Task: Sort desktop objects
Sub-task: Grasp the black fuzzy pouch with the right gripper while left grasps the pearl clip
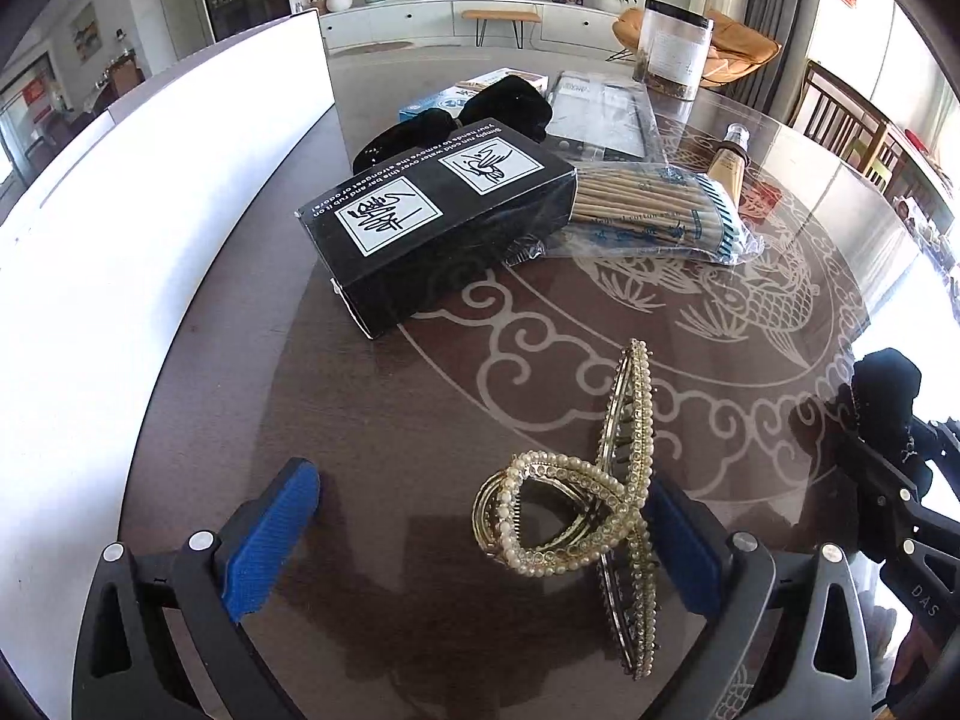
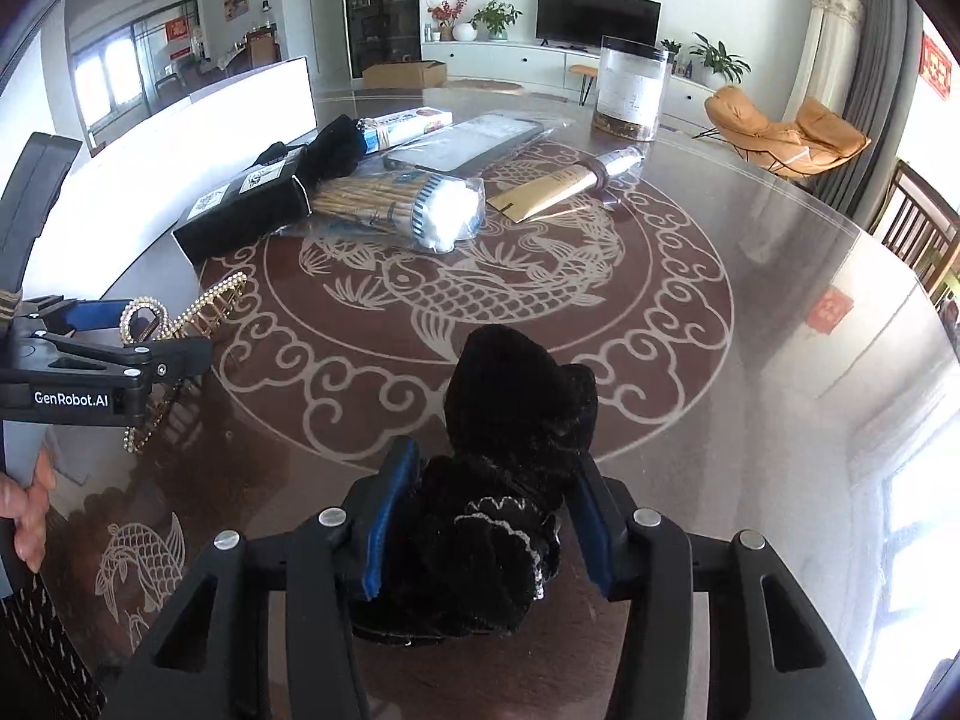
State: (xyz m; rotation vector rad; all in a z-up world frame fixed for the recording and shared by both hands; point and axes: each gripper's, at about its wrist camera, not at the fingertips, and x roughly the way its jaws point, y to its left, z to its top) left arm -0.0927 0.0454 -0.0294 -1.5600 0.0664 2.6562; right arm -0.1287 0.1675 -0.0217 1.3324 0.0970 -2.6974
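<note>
A gold hair claw set with pearls (image 1: pixel 576 510) lies on the glass table (image 1: pixel 384 420). It sits between the blue pads of my left gripper (image 1: pixel 480 480), close to the right-hand pad (image 1: pixel 684 540); the jaws stand wide apart and open. In the right wrist view, my right gripper (image 2: pixel 497 456) is shut on a black velvet hair tie with white trim (image 2: pixel 510 480), which bulges up between both pads. The same hair tie (image 1: pixel 887 384) shows at the right edge of the left wrist view. The left gripper (image 2: pixel 156 330) and the hair claw (image 2: pixel 180 318) appear at far left.
Behind lie a black printed box (image 1: pixel 432 216), a bag of cotton swabs (image 1: pixel 654 210), a gold tube (image 1: pixel 729 162), a flat packet (image 1: pixel 600 114), a black fabric item (image 1: pixel 504 102) and a clear jar (image 1: pixel 675 48). A white panel (image 1: pixel 150 210) lines the left side. A hand (image 2: pixel 30 504) shows at lower left.
</note>
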